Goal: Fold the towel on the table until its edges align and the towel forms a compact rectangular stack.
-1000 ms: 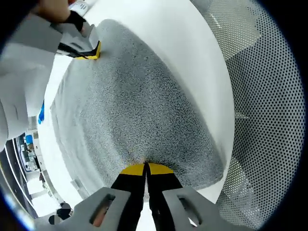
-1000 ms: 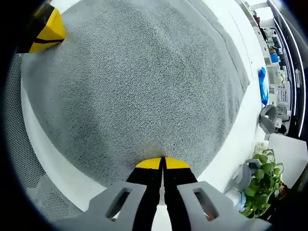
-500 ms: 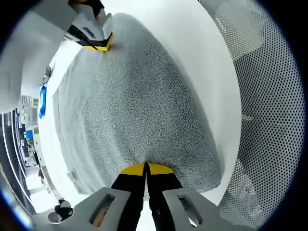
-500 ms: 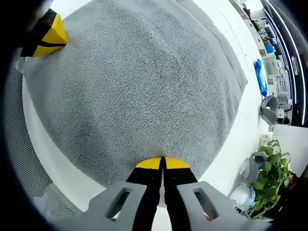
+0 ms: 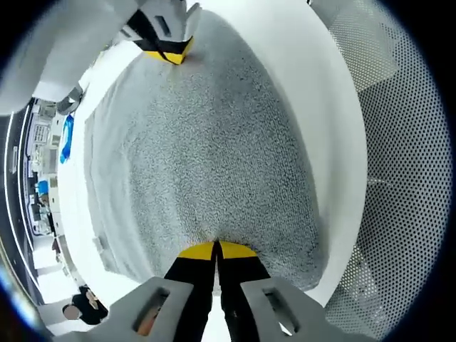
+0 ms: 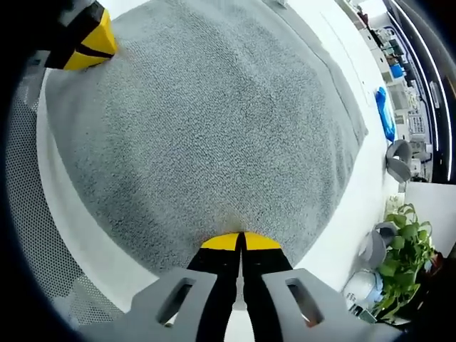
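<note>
Swung leftward since the earlier frame. Left gripper (image 5: 216, 247) and right gripper (image 6: 241, 239) each pinching an edge of the grey towel (image 6: 206, 121), draped over the white table (image 5: 299, 85). Risk: uneven travel skewing edges; slipped pinch dropping a corner.

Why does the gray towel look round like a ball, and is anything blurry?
Left gripper view: the fisheye lens bulges the flat towel and curves the white table; the towel's weave looks sharp, while the edges go dim. Right gripper view: the same bulge on the towel; the plant at the edge looks squashed.
</note>
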Tool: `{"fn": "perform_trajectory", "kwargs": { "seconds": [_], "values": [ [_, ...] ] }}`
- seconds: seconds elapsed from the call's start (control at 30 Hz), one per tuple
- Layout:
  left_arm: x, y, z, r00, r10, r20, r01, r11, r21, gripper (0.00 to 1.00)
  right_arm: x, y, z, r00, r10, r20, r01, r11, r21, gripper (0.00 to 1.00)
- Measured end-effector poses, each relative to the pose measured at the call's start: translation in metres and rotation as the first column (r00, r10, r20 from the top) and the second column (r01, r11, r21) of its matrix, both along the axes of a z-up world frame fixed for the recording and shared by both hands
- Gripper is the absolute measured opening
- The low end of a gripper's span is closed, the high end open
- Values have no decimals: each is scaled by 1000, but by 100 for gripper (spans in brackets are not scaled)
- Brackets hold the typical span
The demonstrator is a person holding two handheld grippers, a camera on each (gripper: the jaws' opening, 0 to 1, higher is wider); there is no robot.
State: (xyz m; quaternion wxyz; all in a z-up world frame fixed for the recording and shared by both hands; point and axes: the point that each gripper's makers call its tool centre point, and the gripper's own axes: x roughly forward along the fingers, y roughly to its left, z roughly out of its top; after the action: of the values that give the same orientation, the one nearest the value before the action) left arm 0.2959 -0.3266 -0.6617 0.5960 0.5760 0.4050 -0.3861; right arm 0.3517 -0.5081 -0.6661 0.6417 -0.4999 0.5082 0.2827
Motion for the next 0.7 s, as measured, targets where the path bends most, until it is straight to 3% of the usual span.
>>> {"fn": "perform_trajectory", "kwargs": {
  "seconds": [0.33, 0.7],
  "values": [
    [7, 8, 0, 999, -29, 26, 29, 1000, 7, 1, -7, 2, 1, 997, -82, -17, 83, 991, 108, 0],
    [15, 16, 1, 1000, -28, 3, 28, 999, -14, 1, -13, 8, 0, 993, -110, -31, 113, 983, 143, 0]
  ]
}}
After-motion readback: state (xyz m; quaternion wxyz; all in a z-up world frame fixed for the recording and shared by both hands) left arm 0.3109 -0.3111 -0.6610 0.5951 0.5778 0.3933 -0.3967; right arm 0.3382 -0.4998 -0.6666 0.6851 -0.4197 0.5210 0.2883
